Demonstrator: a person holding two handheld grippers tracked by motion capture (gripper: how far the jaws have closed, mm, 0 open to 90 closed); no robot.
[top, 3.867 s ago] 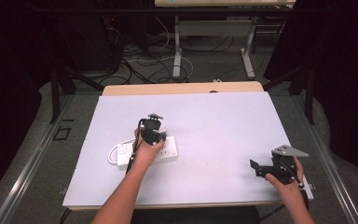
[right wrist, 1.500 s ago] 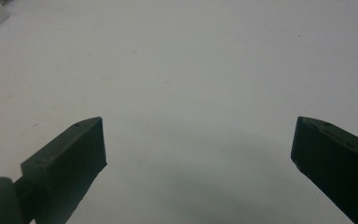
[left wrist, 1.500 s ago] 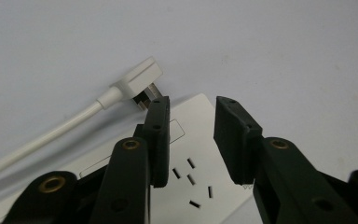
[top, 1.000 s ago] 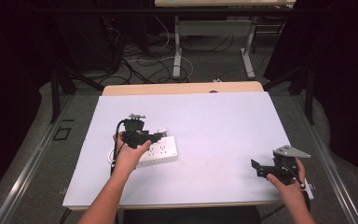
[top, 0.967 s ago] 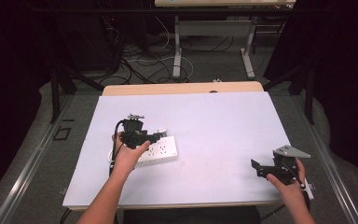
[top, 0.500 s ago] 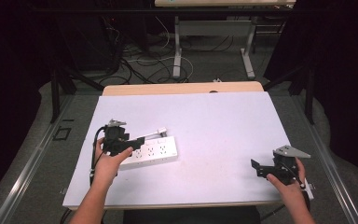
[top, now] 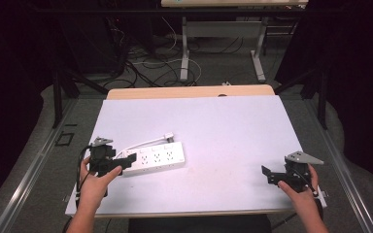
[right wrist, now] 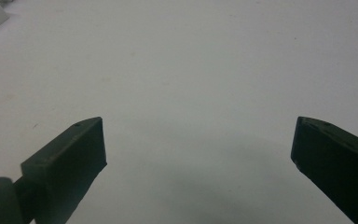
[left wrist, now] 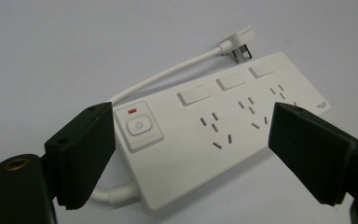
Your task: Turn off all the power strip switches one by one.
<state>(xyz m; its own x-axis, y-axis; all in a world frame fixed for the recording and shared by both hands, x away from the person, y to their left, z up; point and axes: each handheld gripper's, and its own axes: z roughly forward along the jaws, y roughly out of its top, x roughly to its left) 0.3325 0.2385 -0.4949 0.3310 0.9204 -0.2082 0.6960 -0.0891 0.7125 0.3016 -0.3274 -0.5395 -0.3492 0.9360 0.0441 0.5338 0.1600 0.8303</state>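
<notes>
From above, the left gripper (top: 126, 161) has pulled back to the table's (top: 233, 126) near-left edge, off the power strip (top: 156, 157), which lies left-right, plug (top: 168, 137) at its far side. In the left gripper view, spread fingers (left wrist: 81, 154) frame its switch end. In the right gripper view, fingers (right wrist: 70, 163) gape over bare table.

The high view looks forward and down over the whole white surface (top: 233, 131) from the person's side. The left gripper view sits close above the power strip (left wrist: 223, 135), which the high view shares. The right gripper view faces bare surface at close range.
</notes>
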